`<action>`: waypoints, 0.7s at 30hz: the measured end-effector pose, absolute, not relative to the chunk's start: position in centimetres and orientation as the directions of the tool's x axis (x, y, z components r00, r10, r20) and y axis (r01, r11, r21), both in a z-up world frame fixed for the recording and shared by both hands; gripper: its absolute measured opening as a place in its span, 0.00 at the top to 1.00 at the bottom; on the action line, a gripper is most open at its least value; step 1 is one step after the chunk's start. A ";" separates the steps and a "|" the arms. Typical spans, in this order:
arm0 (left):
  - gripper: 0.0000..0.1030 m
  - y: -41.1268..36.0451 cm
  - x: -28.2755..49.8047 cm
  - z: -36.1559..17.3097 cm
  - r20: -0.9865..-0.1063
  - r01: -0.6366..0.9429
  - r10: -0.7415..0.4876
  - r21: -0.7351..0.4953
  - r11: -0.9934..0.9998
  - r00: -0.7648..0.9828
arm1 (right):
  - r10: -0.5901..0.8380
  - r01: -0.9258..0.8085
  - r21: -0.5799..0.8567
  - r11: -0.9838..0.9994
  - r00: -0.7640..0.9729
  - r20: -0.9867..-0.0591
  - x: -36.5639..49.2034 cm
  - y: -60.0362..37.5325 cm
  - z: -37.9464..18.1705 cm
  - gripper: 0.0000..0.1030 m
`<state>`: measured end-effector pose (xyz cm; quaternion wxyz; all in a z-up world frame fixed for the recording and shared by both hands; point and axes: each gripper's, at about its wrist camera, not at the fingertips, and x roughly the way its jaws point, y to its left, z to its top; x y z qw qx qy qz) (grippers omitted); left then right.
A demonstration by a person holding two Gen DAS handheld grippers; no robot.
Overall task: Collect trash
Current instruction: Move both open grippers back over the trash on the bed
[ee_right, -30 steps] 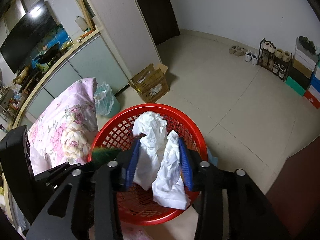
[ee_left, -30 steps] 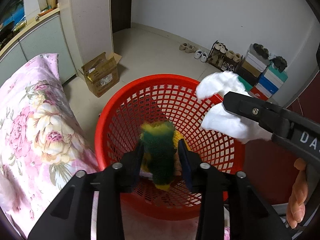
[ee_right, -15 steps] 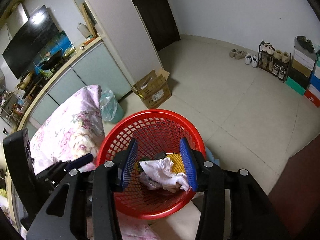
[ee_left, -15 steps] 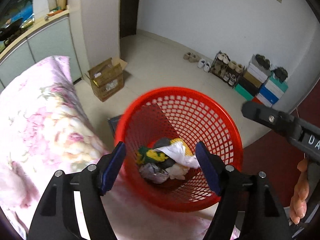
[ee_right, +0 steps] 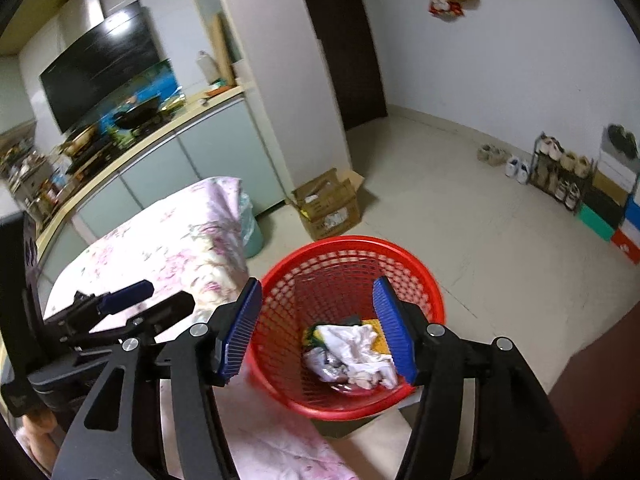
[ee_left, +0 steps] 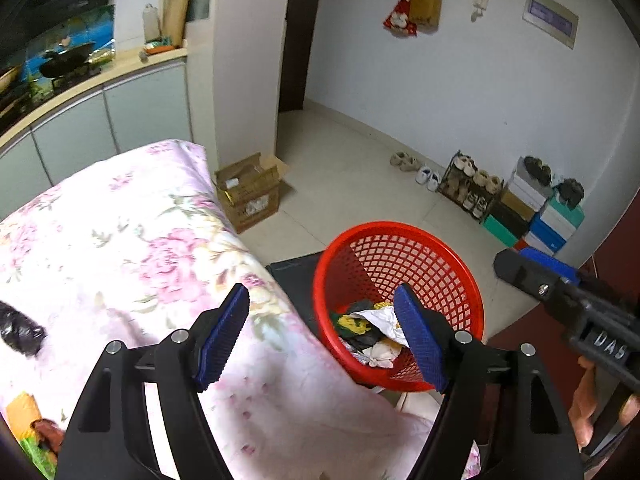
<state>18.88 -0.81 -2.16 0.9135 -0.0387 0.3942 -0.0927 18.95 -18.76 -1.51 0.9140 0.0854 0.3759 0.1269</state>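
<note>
A red mesh basket (ee_left: 436,280) (ee_right: 348,242) stands on the floor beside the bed. Inside lie crumpled white paper (ee_left: 380,318) (ee_right: 352,344) and a green-and-yellow wrapper (ee_left: 350,324) among other scraps. My left gripper (ee_left: 320,300) hovers above the bed edge and the basket's left rim, its jaws opening with nothing between them. My right gripper (ee_right: 318,292) hangs over the basket, its jaws also opening and empty. On the bed at the left lie a black lump (ee_left: 18,330) and a colourful wrapper (ee_left: 24,420).
A pink floral bedspread (ee_left: 140,248) fills the left. A cardboard box (ee_left: 250,192) sits on the tiled floor beyond. A shoe rack (ee_left: 468,188) and stacked shoeboxes (ee_left: 548,220) line the far wall. A teal bin (ee_right: 252,228) stands by the cabinets.
Both grippers let go: the green-yellow wrapper and the white paper dropped into the basket. Both opened, rose and drew back, and the left view swung toward the bed.
</note>
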 end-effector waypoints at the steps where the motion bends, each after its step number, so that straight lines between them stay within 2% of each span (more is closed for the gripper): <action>1: 0.29 -0.4 18.4 -1.9 -0.707 0.132 -0.196 -0.144 0.981 0.679 | 0.302 -0.178 0.249 0.952 0.685 -0.664 18.8 -18.4 -1.4 0.45; 13: 0.27 5.3 12.8 -1.3 -0.682 0.003 -0.045 -0.063 0.998 0.730 | 0.398 -0.321 0.242 0.916 0.641 -0.656 16.5 -12.0 -1.0 0.44; 21: 0.27 10.0 10.4 -1.3 -0.683 -0.108 0.044 -0.051 0.993 0.729 | 0.447 -0.394 0.238 0.888 0.613 -0.651 15.7 -8.1 -0.4 0.44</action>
